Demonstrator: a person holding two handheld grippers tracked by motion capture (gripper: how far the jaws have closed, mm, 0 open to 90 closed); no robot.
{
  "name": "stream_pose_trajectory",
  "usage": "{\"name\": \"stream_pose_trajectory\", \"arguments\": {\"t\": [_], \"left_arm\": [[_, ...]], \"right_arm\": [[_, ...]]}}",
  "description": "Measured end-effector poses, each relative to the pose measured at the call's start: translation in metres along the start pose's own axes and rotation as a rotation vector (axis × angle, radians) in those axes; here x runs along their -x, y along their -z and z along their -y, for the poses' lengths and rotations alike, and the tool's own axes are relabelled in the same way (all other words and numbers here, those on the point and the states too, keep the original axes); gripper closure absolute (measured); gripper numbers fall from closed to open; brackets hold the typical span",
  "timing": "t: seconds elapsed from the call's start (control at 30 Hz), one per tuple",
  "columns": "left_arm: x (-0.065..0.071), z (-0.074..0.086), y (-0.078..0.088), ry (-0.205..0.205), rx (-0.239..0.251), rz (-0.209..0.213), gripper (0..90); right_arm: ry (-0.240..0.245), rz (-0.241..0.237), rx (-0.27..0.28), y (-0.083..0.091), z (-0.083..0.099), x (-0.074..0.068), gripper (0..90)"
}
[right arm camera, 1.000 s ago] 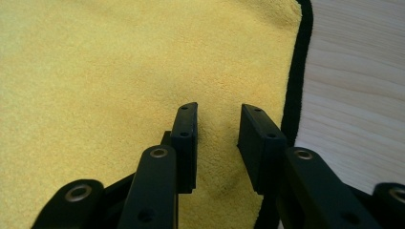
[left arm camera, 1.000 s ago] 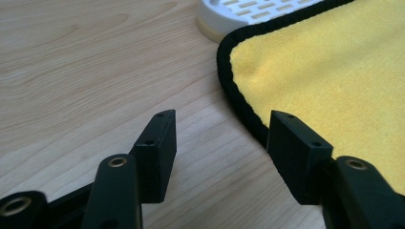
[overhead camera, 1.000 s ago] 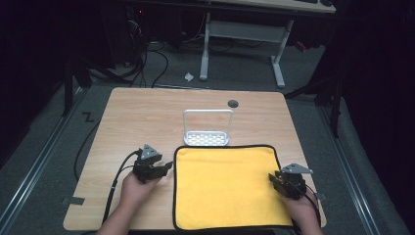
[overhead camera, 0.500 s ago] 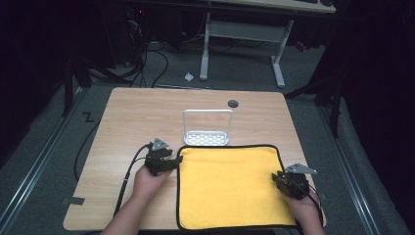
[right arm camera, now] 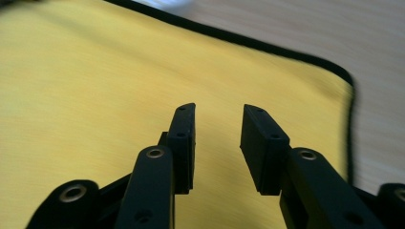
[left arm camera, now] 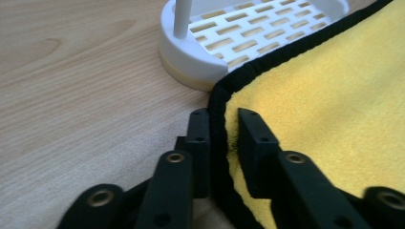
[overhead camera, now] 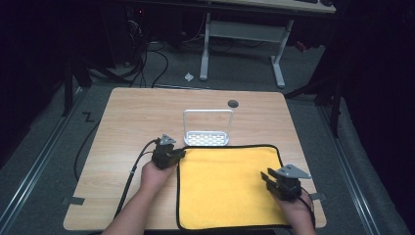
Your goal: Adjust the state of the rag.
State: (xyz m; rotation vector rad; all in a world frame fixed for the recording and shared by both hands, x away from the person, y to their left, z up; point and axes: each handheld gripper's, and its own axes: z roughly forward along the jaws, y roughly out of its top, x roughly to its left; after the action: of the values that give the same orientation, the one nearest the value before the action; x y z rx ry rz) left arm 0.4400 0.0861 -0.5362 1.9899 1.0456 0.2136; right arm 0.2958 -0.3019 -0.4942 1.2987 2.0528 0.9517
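Note:
A yellow cloth [overhead camera: 225, 186] with a black hem lies flat on the wooden table [overhead camera: 132, 117]. At the cloth's far left corner, my left gripper [overhead camera: 180, 154] has just been closing. In the left gripper view its jaws [left arm camera: 222, 114] pinch the black hem of the cloth [left arm camera: 334, 95] between them. My right gripper [overhead camera: 268, 177] hovers over the cloth's right side. In the right gripper view its jaws [right arm camera: 217, 109] have just been opening and stand apart over the yellow cloth [right arm camera: 95, 71], with nothing between them.
A white slotted rack [overhead camera: 206, 139] with an upright wire loop stands just beyond the cloth's far edge, close to the left gripper; its base [left arm camera: 248, 33] touches the hem. A dark round grommet [overhead camera: 233, 103] sits near the table's far edge. Desk legs and cables lie on the floor behind.
The left hand slid right to the cloth's far left corner and its jaws closed on the hem. The right hand lifted a little above the cloth's right side.

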Motion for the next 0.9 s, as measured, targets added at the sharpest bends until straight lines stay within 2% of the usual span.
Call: {"name": "stream_pose_trajectory", "arguments": {"t": [0.07, 0.13, 0.23, 0.43, 0.63, 0.77, 0.9], "left_arm": [[-0.003, 0.0, 0.001, 0.013, 0.005, 0.021, 80.8], [-0.001, 0.001, 0.002, 0.001, 0.024, 0.011, 82.2], [0.002, 0.003, 0.005, -0.01, 0.057, -0.004, 82.9], [0.0, 0.003, 0.006, 0.0, 0.066, -0.003, 82.5], [0.0, 0.004, 0.007, 0.001, 0.084, -0.002, 82.5], [0.001, 0.004, 0.007, -0.004, 0.087, -0.005, 82.5], [0.001, 0.004, 0.008, -0.003, 0.088, -0.001, 82.1]], "right_arm": [[0.044, -0.059, 0.018, -0.001, -0.007, -0.024, 63.9], [0.11, -0.109, 0.028, -0.005, -0.013, -0.053, 63.9], [0.137, -0.198, 0.021, -0.016, -0.018, -0.085, 62.7], [0.203, -0.317, -0.018, -0.041, -0.029, -0.139, 58.7], [0.241, -0.391, -0.054, -0.059, -0.033, -0.178, 57.0], [0.273, -0.416, -0.075, -0.068, -0.035, -0.197, 57.0], [0.285, -0.44, -0.098, -0.076, -0.035, -0.213, 56.1]]}}
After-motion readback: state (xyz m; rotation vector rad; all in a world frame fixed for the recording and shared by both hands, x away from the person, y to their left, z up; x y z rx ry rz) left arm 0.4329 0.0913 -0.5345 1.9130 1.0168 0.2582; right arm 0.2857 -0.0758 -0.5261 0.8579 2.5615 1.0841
